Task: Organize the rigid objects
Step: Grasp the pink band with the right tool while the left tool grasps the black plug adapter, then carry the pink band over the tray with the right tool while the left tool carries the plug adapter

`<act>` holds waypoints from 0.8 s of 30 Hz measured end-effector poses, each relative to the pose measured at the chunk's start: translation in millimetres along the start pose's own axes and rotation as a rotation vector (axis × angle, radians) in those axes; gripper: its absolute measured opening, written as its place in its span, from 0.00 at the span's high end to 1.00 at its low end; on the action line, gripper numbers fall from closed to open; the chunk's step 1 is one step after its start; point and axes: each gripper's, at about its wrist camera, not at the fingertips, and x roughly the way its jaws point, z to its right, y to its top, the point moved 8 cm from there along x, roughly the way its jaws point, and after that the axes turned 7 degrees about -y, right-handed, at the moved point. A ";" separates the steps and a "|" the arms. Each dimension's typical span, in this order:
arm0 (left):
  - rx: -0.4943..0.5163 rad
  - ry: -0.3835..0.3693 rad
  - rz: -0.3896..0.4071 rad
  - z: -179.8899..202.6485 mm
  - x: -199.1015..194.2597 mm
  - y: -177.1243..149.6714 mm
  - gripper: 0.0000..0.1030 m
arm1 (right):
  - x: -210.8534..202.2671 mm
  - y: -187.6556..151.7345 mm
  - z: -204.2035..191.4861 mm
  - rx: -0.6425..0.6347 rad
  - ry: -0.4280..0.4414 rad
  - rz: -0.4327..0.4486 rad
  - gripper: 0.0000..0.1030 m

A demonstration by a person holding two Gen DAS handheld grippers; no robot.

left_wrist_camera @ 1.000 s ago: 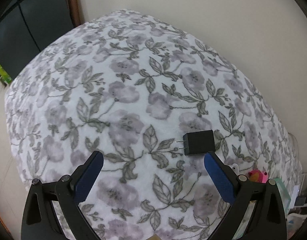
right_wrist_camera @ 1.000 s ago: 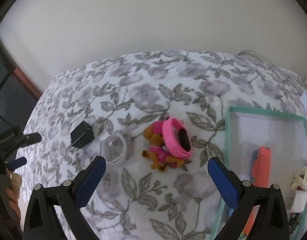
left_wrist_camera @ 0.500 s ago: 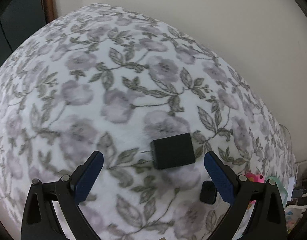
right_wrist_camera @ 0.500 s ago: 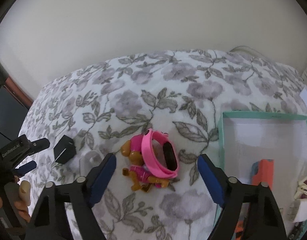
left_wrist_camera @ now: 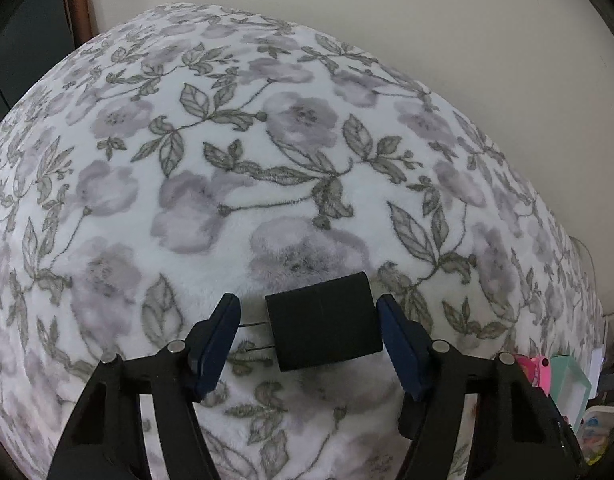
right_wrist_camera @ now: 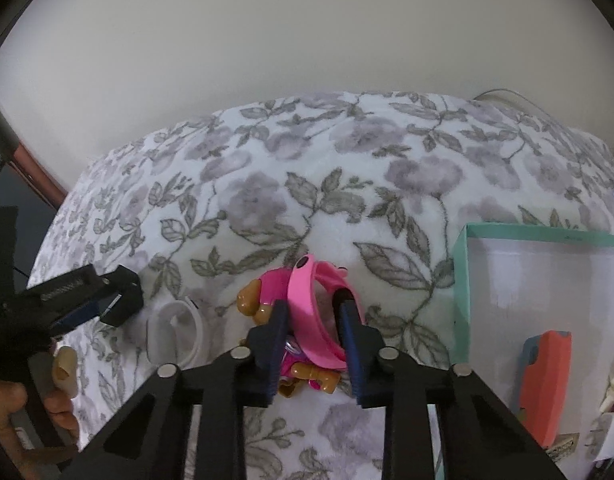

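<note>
A plain cream wall backs a bed covered by a floral blanket (left_wrist_camera: 235,200), on which the loose items lie; the teal box (right_wrist_camera: 461,280) at the blanket's edge serves as landmark and, judging by the orange item (right_wrist_camera: 545,380) already inside, as the collection point. The black charger (left_wrist_camera: 325,322) lies flat, well apart from the box on the far side, prongs pointing toward the left finger. The left gripper (left_wrist_camera: 309,344) straddles it, its fingers (left_wrist_camera: 217,344) closing; the right pad sits at the charger's edge, the left one at the prong tips, contact not confirmed. Approach along the prong axis appears chosen because the body lies that way. Nearer the box, the right gripper (right_wrist_camera: 313,344) has its fingers closing on the pink band (right_wrist_camera: 307,308), which loops round a brown-and-pink toy figure (right_wrist_camera: 263,300); the pads appear to press the band. A white ring (right_wrist_camera: 175,332) lies between the toy and the charger. Against the earlier frames: both grippers stood wide open and higher; the left has since descended and centred on the charger, the right has dropped onto the band. Neither object has yet left the blanket.
</note>
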 end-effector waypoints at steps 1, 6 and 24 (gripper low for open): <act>0.003 0.001 0.001 0.2 0.1 -0.2 0.31 | -0.2 -0.4 0.0 0.001 0.011 -0.003 0.79; -0.016 -0.006 0.008 -1.9 -0.7 -1.9 0.31 | -3.9 0.4 3.5 0.008 0.022 0.002 0.85; -0.026 -0.044 0.051 30.2 -71.3 -15.4 0.32 | -79.5 20.3 13.6 0.016 0.045 0.122 0.87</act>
